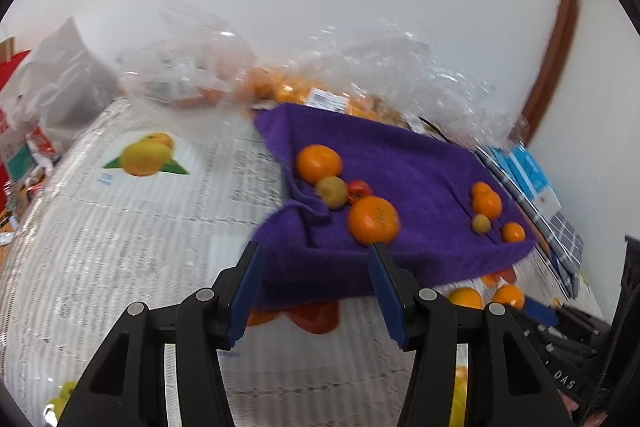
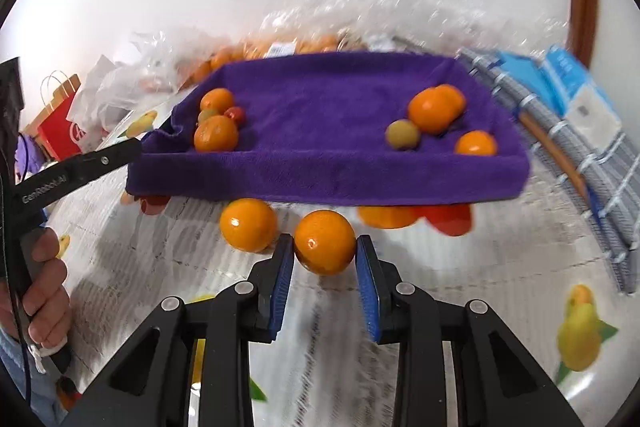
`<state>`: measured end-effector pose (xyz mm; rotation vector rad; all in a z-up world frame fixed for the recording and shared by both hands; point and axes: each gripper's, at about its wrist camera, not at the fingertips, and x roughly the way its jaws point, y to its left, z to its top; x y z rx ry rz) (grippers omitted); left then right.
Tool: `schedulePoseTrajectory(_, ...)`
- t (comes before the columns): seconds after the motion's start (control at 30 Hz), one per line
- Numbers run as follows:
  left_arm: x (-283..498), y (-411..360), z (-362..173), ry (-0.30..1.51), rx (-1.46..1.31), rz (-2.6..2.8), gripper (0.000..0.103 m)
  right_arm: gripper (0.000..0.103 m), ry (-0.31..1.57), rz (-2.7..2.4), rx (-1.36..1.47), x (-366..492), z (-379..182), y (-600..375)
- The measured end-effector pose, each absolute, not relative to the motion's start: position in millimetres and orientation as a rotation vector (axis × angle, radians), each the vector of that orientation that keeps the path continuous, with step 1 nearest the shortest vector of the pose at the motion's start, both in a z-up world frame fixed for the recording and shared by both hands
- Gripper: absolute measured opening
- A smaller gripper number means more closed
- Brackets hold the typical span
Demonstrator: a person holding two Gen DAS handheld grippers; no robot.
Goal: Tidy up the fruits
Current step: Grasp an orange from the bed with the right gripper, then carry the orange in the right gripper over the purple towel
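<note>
A purple cloth-lined tray (image 1: 404, 163) (image 2: 332, 171) holds two clusters of fruit: oranges (image 1: 373, 219), a green fruit (image 1: 332, 191) and a red one on its left, oranges (image 2: 434, 109) and a green fruit (image 2: 402, 134) on its right. My left gripper (image 1: 314, 251) is open and empty just before the tray's near left edge. My right gripper (image 2: 325, 247) is shut on an orange (image 2: 325, 242) in front of the tray. A second loose orange (image 2: 249, 225) lies on the table beside it.
The table is covered with a fruit-printed newspaper cloth (image 1: 132, 219). Clear plastic bags with more oranges (image 1: 280, 87) sit behind the tray. A checked cloth (image 2: 592, 163) and blue boxes (image 2: 568, 79) lie right; a red bag (image 2: 60, 123) stands far left.
</note>
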<state>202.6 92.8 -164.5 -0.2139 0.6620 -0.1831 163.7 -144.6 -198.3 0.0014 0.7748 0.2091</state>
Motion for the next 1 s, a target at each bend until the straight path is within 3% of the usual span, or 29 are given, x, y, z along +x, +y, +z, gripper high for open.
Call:
schedulePoseTrajectory(0.23,186,30,-172,0.734,-0.085,-0.438,0.052,0.031,0.752,0.152,0.024,140,-196,-188)
schedulePoseTrajectory(0.67,202,-30,-185,0.835,0.002,-0.372,0.052,0.031,0.751,0.152,0.17,130,-198,-233)
schedulePoseTrajectory(0.73,204,-34,-187,0.851,0.007,-0.382,0.034,0.031,0.752,0.155,0.166,130,-198,-231)
schedulePoseTrajectory(1.0,203,-22,-186,0.831,-0.078,-0.407,0.034,0.031,0.756,0.147,0.191,130,-198,-235)
